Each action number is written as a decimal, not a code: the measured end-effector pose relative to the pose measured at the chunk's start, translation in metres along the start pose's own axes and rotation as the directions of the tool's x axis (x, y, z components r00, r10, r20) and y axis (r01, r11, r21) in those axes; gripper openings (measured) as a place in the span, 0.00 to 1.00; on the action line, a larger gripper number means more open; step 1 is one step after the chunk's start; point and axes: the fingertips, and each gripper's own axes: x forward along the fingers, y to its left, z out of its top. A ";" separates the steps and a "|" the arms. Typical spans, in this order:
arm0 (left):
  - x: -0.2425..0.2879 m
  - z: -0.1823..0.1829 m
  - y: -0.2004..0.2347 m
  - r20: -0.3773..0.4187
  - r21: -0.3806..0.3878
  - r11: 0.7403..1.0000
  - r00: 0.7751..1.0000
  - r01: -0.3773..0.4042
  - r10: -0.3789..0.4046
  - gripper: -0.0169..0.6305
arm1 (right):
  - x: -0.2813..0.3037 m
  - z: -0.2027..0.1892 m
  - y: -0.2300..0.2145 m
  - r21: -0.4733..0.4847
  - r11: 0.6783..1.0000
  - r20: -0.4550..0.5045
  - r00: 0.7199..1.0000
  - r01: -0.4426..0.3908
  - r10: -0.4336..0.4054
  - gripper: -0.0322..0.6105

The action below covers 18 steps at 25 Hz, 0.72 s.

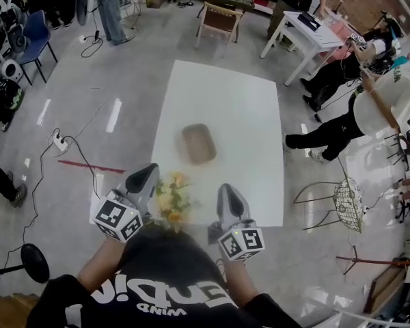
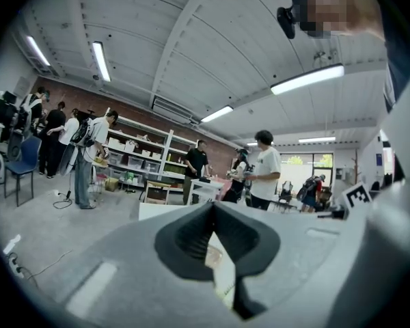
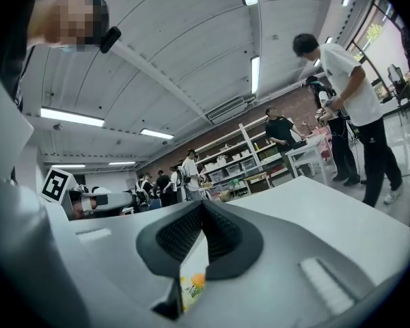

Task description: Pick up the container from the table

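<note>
Container (image 1: 199,143) sits mid-counter (image 1: 249,108) with nothing touching it, so I'd call this the approach step. Left tool (image 1: 149,173) and right tool (image 1: 227,193) are both clenched and empty, hanging on the person's side of the container. Next move needs a tool opened and reached forward. A blurry yellow-orange thing (image 1: 172,200) lies nearer than the container, and there's bare counter all round it.
</note>
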 end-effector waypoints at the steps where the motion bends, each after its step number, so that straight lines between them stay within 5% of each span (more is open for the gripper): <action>1: 0.004 0.001 0.003 -0.002 0.000 1.000 1.000 0.005 -0.005 0.03 | 0.003 0.000 -0.001 0.002 1.000 0.000 1.000 0.006 -0.006 0.05; 7: 0.027 0.008 0.010 -0.017 0.007 0.999 0.998 0.053 -0.053 0.03 | 0.019 0.007 -0.012 0.008 0.999 0.008 0.999 0.035 -0.035 0.06; 18: 0.051 0.011 0.028 -0.009 -0.003 0.996 0.996 0.085 -0.085 0.03 | 0.060 0.010 -0.019 0.008 1.000 -0.019 1.000 0.023 -0.023 0.45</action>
